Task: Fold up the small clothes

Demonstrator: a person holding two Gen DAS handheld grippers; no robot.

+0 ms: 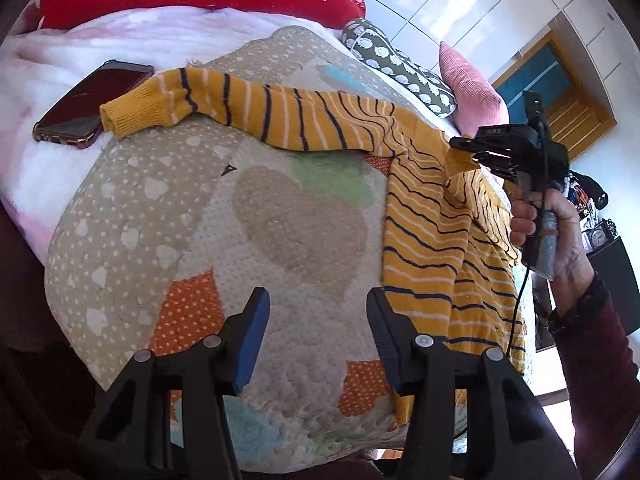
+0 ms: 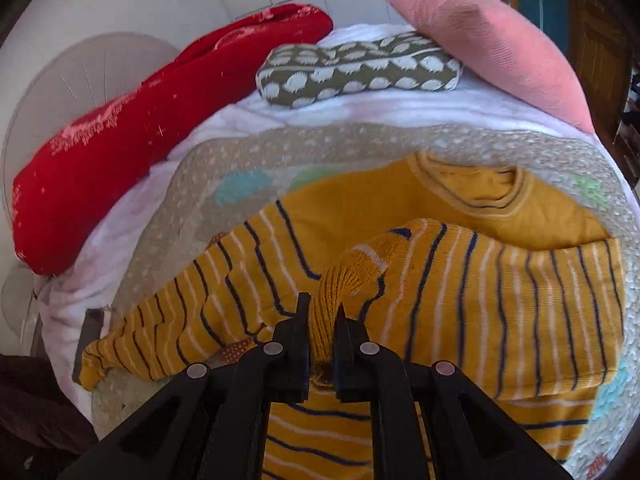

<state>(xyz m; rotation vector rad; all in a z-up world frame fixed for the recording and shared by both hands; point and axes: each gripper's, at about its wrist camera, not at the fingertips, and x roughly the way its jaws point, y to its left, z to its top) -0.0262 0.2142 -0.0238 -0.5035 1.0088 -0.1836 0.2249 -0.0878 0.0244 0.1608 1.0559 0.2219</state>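
Note:
A small mustard sweater (image 1: 432,216) with navy and white stripes lies on a patterned quilt (image 1: 248,216). One sleeve (image 1: 224,104) stretches flat to the left, its cuff next to a phone. My left gripper (image 1: 318,312) is open and empty, above the quilt just left of the sweater's body. My right gripper (image 1: 466,148) is shut on the other sleeve's cuff and holds it folded over the sweater's chest. In the right wrist view the gripper (image 2: 323,312) pinches the ribbed cuff (image 2: 340,284), with the sweater's collar (image 2: 472,188) beyond.
A phone (image 1: 92,104) in a brown case lies at the quilt's left edge. A red pillow (image 2: 160,112), a brown patterned cushion (image 2: 360,68) and a pink pillow (image 2: 492,44) line the far side on a white blanket (image 2: 304,116).

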